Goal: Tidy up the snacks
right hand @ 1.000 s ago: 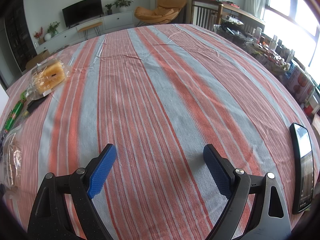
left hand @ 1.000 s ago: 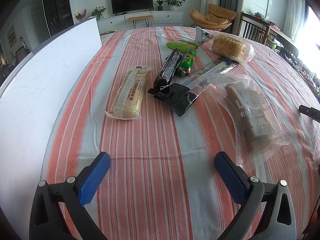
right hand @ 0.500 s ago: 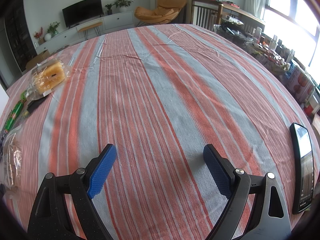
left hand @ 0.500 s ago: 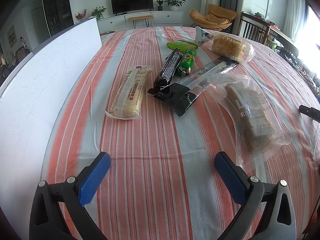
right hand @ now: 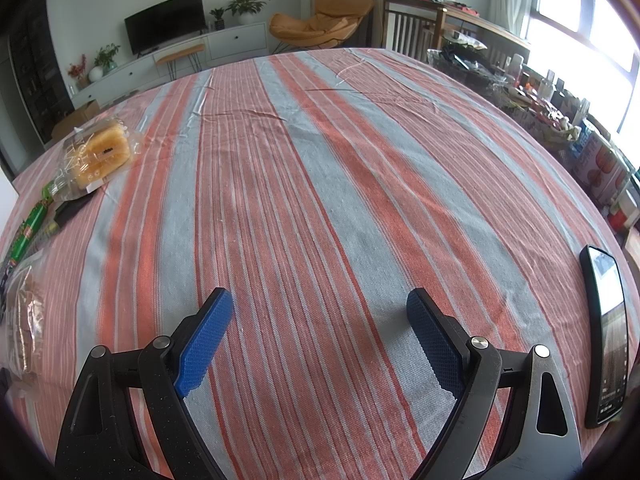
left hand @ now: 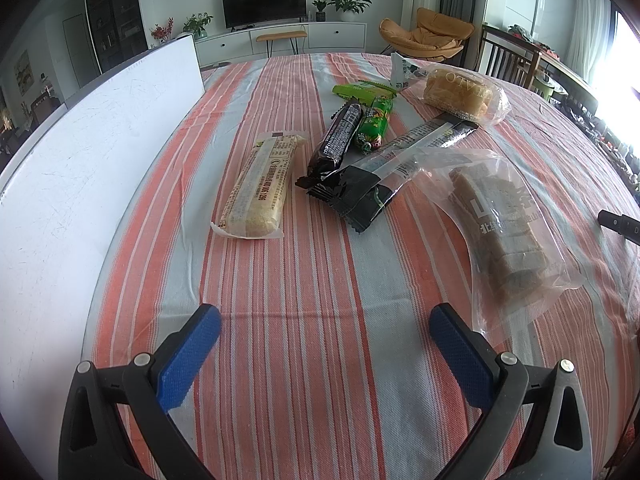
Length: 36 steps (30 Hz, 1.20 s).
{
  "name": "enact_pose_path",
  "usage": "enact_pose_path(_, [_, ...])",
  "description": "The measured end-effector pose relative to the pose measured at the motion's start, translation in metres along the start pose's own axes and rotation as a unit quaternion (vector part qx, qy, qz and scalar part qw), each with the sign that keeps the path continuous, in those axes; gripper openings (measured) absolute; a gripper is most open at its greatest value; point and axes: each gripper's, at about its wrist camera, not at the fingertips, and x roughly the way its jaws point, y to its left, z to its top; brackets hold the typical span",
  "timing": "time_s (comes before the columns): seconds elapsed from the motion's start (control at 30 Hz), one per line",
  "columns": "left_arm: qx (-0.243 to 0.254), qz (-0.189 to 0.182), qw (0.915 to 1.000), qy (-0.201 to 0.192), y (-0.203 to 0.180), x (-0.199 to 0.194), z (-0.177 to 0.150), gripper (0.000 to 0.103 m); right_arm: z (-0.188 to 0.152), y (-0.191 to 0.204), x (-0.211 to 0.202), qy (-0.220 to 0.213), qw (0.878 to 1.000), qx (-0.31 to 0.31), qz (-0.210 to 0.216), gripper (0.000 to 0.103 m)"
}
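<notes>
Striped tablecloth (left hand: 320,360), clear-wrapped snacks (left hand: 256,184) clustered, both grippers' jaws spread, empty

Partly legible white "OTATO" lettering on clear bread bag (left hand: 460,92)

The cloth-covered worktop (left hand: 304,300) carries orange-red, grey-blue and thin white stripes. The left tool (left hand: 324,320) and right tool (right hand: 320,312) are black with textured blue pads (left hand: 188,356). A tall flat board (left hand: 80,152) is plain white. Snacks: a beige bar in clear printed wrap (left hand: 260,184), a glossy black tube packet (left hand: 338,140), a bright green packet (left hand: 374,124), and brown sliced bread in a clear bag (left hand: 504,232).
</notes>
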Motion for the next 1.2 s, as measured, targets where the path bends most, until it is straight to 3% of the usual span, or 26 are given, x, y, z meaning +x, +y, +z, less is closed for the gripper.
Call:
enact_pose_path(0.33, [-0.001, -0.001, 1.0, 0.0, 0.0, 0.0, 0.0, 0.103, 0.0, 0.001, 0.0, 0.0, 1.0, 0.0, 0.0, 0.091])
enact_pose_path(0.5, [0.016, -0.027, 0.9993, 0.019, 0.005, -0.003, 0.001, 0.103, 0.0, 0.001, 0.0, 0.0, 1.0, 0.0, 0.0, 0.091])
enact_pose_path(0.7, [-0.069, -0.075, 0.9942, 0.034, 0.036, -0.012, 0.02, 0.103, 0.0, 0.001, 0.001, 0.0, 1.0, 0.0, 0.0, 0.091])
enact_pose_path(0.83, [-0.119, -0.053, 0.991, 0.029, 0.059, -0.011, 0.052, 0.102, 0.0, 0.001, 0.001, 0.0, 1.0, 0.001, 0.0, 0.091])
enact_pose_path(0.9, [-0.127, -0.047, 0.9902, 0.034, 0.065, -0.002, 0.068, 0.096, 0.0, 0.001, 0.001, 0.0, 1.0, 0.0, 0.0, 0.091])
enact_pose_path(0.97, [-0.107, -0.025, 0.9923, 0.056, 0.066, 0.015, 0.083, 0.078, 0.0, 0.002, 0.001, 0.0, 1.0, 0.001, 0.0, 0.091])
enact_pose_path(1.03, [-0.085, -0.004, 0.993, 0.082, 0.065, 0.034, 0.091, 0.07, 0.0, 0.002, 0.001, 0.0, 1.0, 0.001, 0.0, 0.091])
enact_pose_path(1.2, [-0.068, 0.013, 0.9936, 0.089, 0.065, 0.052, 0.096, 0.069, 0.001, 0.001, 0.001, 0.0, 1.0, 0.001, 0.0, 0.091])
